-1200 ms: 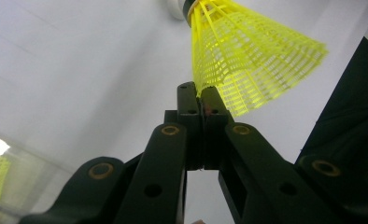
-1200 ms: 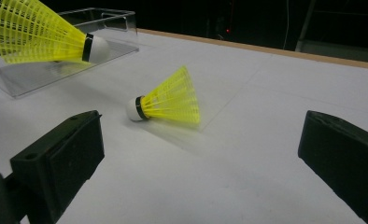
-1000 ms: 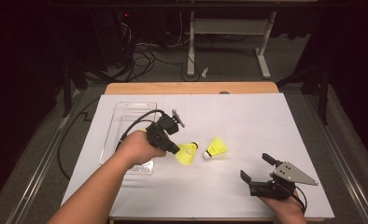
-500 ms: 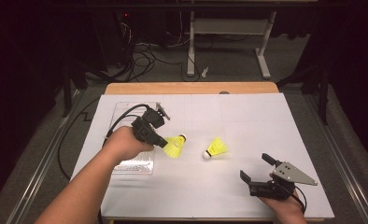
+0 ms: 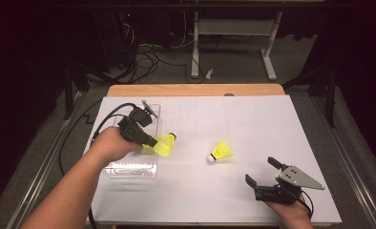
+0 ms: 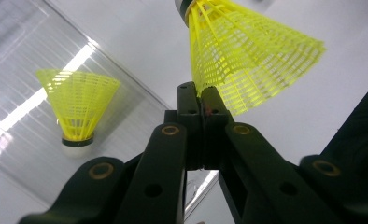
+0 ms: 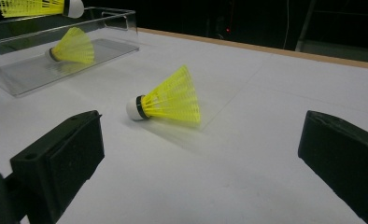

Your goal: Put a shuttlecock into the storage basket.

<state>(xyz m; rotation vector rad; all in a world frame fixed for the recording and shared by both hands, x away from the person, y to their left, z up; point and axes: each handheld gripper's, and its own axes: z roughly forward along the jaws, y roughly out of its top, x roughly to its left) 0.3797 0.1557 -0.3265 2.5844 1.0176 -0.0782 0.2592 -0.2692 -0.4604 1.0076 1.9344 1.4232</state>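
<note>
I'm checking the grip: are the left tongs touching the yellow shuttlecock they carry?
Touching. The left gripper view shows the left tongs shut on the skirt edge of the shuttlecock.

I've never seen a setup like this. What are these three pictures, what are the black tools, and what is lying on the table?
A person sits at a table covered in white paper and holds a black hand tool in each hand. Each tool ends in two-jawed tongs.

The high view looks down from above the person. The other two pictures come from small cameras riding on the tools, looking along their jaws.

The left tongs are shut on the skirt of a yellow shuttlecock, carried at the edge of a clear plastic tray. A second shuttlecock already lies in that tray. A third shuttlecock lies on the paper.

The right tongs are open, holding nothing, with that third shuttlecock ahead of them.
</note>
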